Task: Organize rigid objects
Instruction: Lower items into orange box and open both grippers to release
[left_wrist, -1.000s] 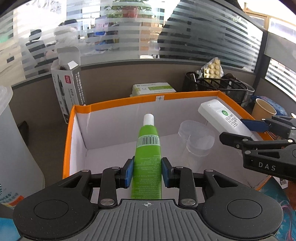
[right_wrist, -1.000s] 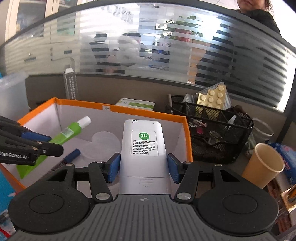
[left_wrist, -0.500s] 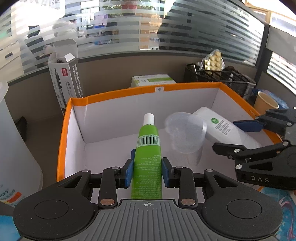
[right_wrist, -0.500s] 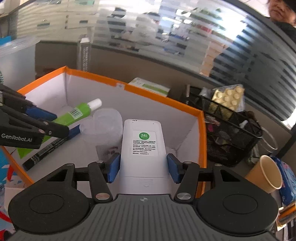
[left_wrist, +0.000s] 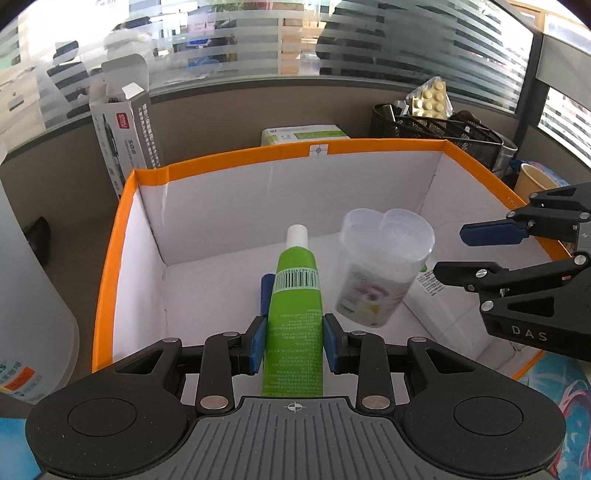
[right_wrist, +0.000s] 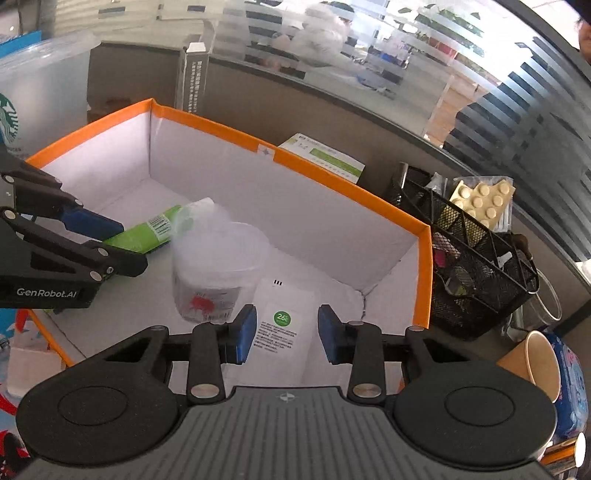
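Observation:
My left gripper (left_wrist: 294, 341) is shut on a green tube (left_wrist: 294, 310) with a white cap, held over the orange-rimmed white box (left_wrist: 236, 158). My right gripper (right_wrist: 285, 334) is open above a white remote (right_wrist: 282, 332) that lies on the box floor (right_wrist: 332, 229); its pads stand clear of the remote's sides. A clear plastic jar (left_wrist: 376, 273) stands in the box between the tube and the remote, also in the right wrist view (right_wrist: 214, 273). A dark blue pen (left_wrist: 266, 295) lies behind the tube. The right gripper shows at the left wrist view's right edge (left_wrist: 491, 251).
A black mesh basket (right_wrist: 476, 266) with blister packs stands right of the box. A paper cup (right_wrist: 532, 362) is at the right. A green-white carton (left_wrist: 303, 133) and a tall pen carton (left_wrist: 125, 140) stand behind the box. A large clear tub (right_wrist: 40, 88) is at the left.
My right gripper has opened and let go of the white remote, which now lies on the box floor. Both grippers have moved lower into the box. The left keeps the green tube.

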